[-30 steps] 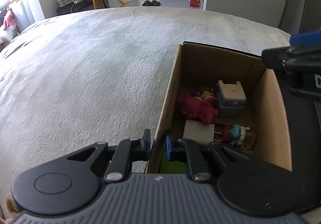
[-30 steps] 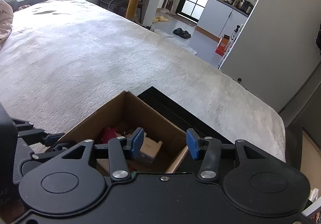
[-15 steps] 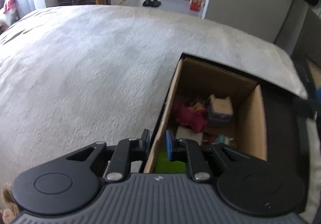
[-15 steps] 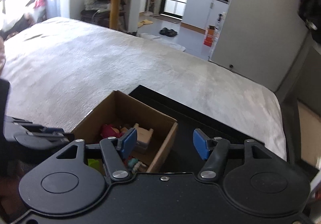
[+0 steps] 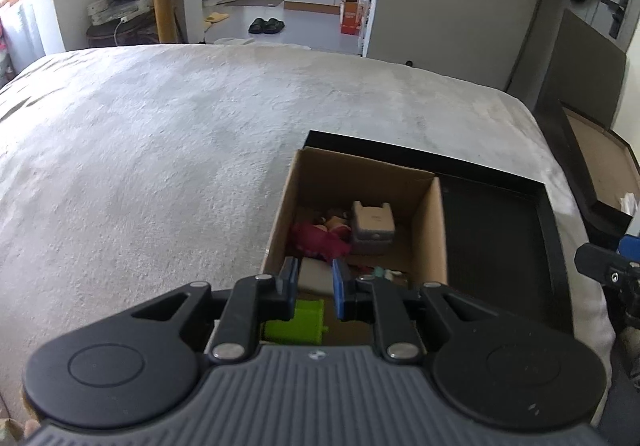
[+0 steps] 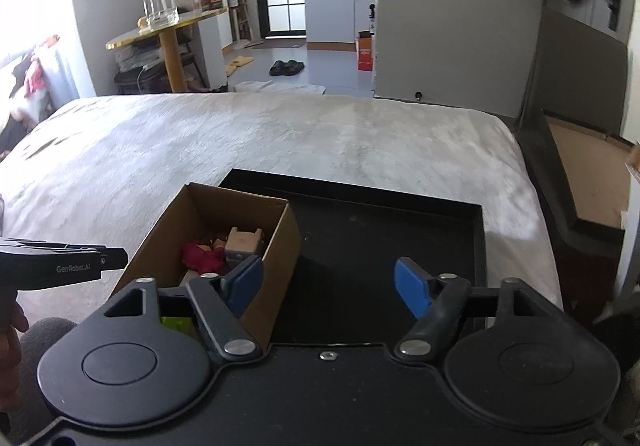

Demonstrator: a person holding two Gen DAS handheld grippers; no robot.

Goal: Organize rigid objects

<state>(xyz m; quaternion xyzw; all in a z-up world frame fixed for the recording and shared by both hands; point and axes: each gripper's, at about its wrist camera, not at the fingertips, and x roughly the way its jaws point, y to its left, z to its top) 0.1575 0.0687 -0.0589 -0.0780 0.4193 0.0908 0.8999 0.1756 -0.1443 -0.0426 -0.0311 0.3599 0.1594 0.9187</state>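
Both claws are hovering empty above the cardboard box [image 5: 357, 182], left claw [image 5: 315, 283] nearly clenched, right claw [image 6: 328, 288] opening; keep approaches vertical to clear the box walls.

- The right gripper [image 6: 328, 288] has just been opening; its blue fingers [image 6: 410, 288] stand apart with nothing between them.
- Below it lies a black tray [image 6: 400, 230] on the grey-white bed [image 6: 200, 142].
- A cardboard box [image 6: 282, 250] in the tray's left part holds a red toy [image 6: 200, 256] and a beige block [image 6: 242, 244].
- The left gripper [image 6: 60, 264] shows at the left edge.
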